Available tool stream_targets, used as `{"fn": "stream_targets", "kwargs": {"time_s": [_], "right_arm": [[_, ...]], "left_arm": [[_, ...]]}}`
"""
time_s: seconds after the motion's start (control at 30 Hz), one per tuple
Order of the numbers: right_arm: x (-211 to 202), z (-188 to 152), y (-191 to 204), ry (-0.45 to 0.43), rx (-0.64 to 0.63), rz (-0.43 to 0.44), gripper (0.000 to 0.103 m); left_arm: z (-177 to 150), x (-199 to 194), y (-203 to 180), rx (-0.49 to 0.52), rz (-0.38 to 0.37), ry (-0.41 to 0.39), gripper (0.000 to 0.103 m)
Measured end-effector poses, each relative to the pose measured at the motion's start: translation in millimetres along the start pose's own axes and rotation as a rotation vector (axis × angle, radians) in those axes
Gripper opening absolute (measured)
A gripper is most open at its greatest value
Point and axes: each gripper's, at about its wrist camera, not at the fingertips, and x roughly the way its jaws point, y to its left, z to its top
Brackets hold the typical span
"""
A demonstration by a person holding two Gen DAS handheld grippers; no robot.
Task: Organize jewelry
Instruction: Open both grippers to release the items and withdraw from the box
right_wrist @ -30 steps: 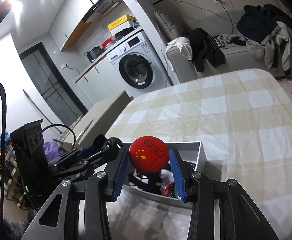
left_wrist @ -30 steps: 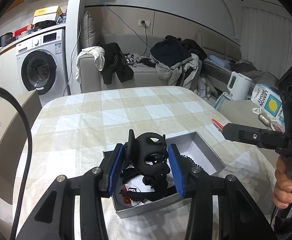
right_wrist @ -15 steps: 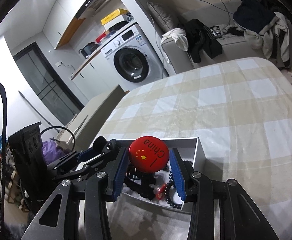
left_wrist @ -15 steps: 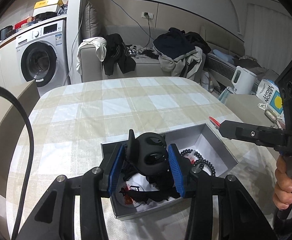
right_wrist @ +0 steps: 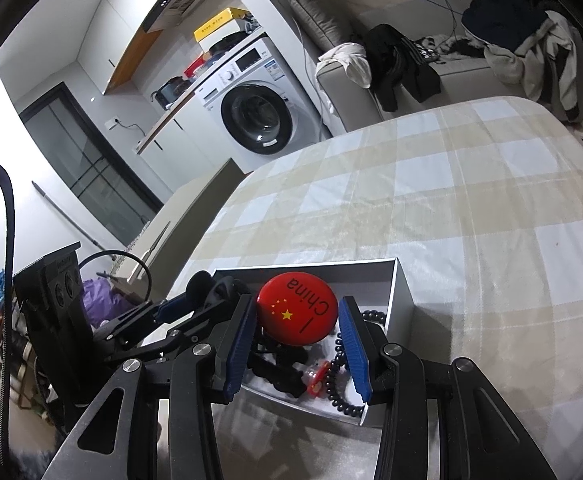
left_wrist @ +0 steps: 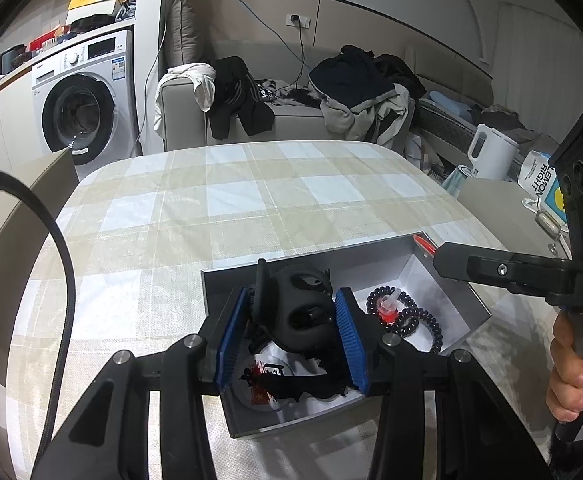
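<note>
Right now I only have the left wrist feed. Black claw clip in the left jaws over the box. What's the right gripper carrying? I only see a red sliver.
Observer: A round red badge printed "China" with yellow stars, clamped between the right gripper's blue pads.
Operator: Over the box too?
Observer: Yes, in the right wrist view it sits above the grey box's interior, over the dark items.
Operator: Beads near it?
Observer: The black bead bracelet lies lower right of the badge, by the right pad.
</note>
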Motion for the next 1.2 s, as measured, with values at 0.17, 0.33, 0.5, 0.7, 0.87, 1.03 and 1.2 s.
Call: {"fn": "stream_targets", "kwargs": {"time_s": [0.17, 0.33, 0.5, 0.7, 0.87, 1.03, 1.2], "right_arm": [[-2.2, 0.2, 0.4, -0.004, 0.009, 0.0, 0.043], [-8.7, 0.3, 1.5, -0.022, 0.003, -0.007, 0.043], [-15.7, -3.0, 4.4, -0.028, -0.012, -0.008, 0.046], [-26.2, -8.8, 8.2, -0.042, -0.031, -0.012, 0.059], [-40.4, -16.2, 9.5, -0.07, -0.044, -0.034, 0.09], [-51.4, -26.4, 14.6, -0.102, -0.104, -0.086, 0.103], [-50.2, -43.6, 21.0, -0.119, -0.176, -0.152, 0.103]], "left_arm": [[-0.5, 1.5, 0.4, -0.002, 0.001, 0.007, 0.039], [-0.8, 0.2, -0.6, -0.001, -0.006, 0.012, 0.039], [-1.6, -5.3, -9.3, 0.025, -0.018, 0.003, 0.04], [-2.2, -17.3, -10.3, 0.0, -0.03, -0.023, 0.082], [-3.2, -30.0, -8.2, -0.015, -0.011, -0.046, 0.099], [-13.2, -47.4, -10.7, 0.011, 0.027, -0.109, 0.102], [-26.6, -53.1, -10.8, 0.007, 0.06, -0.141, 0.102]]}}
